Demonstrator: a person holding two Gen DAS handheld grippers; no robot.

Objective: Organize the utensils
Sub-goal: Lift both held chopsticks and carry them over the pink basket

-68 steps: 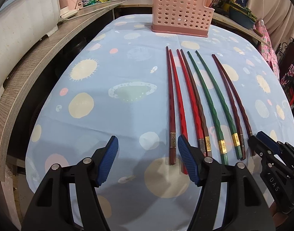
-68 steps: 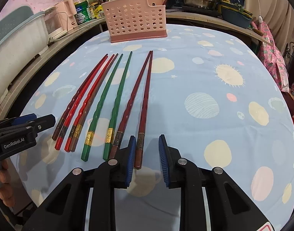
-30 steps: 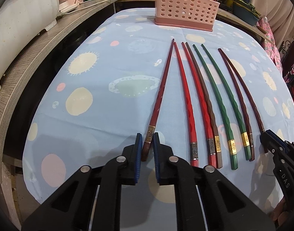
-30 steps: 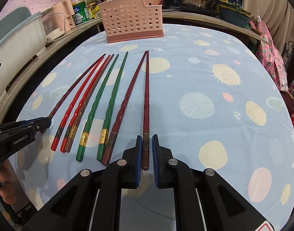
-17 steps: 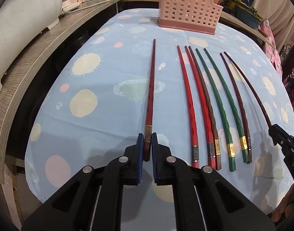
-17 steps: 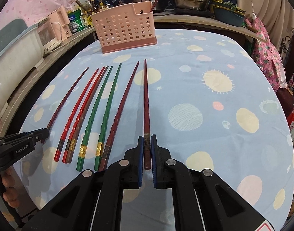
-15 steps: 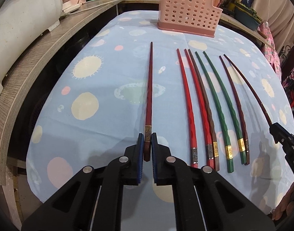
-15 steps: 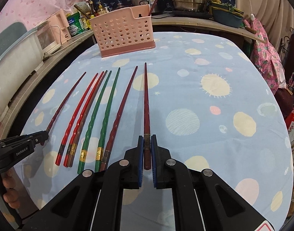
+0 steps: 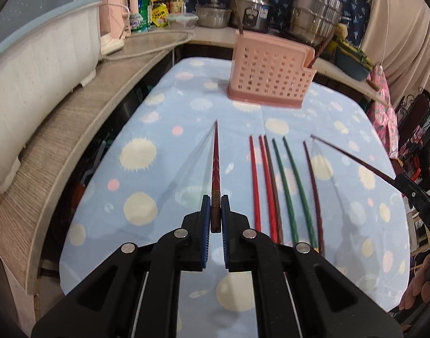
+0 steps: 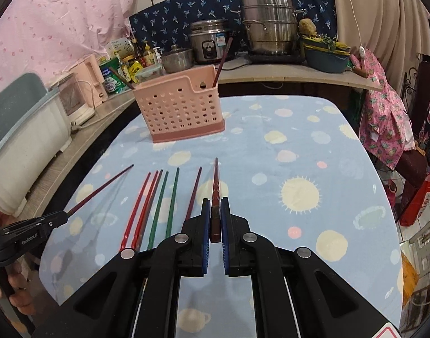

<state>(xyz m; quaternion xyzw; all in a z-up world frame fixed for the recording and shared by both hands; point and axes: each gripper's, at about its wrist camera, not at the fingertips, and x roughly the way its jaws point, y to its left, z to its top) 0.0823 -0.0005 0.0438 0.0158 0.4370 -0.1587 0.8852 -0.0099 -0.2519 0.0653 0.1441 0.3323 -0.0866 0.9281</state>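
Observation:
My left gripper (image 9: 214, 219) is shut on a dark red chopstick (image 9: 215, 166) and holds it above the table, tip forward. My right gripper (image 10: 215, 222) is shut on another dark red chopstick (image 10: 215, 186), also lifted; it also shows at the right of the left wrist view (image 9: 353, 159). Several chopsticks lie in a row on the cloth: red (image 9: 255, 186), brown, green (image 9: 285, 186) and dark red. The pink perforated utensil basket (image 9: 268, 77) stands at the far end; it also shows in the right wrist view (image 10: 181, 112), with chopsticks standing in it.
The table has a light blue planet-print cloth (image 10: 313, 146). A wooden counter (image 9: 60, 129) runs along the left with a white tub (image 9: 32, 64). Pots, a rice cooker (image 10: 209, 45) and bottles stand on the counter behind. A pink garment (image 10: 383, 112) hangs at the right.
Both grippers have risen and moved back with their chopsticks, which now point up off the cloth. The other chopsticks have not moved.

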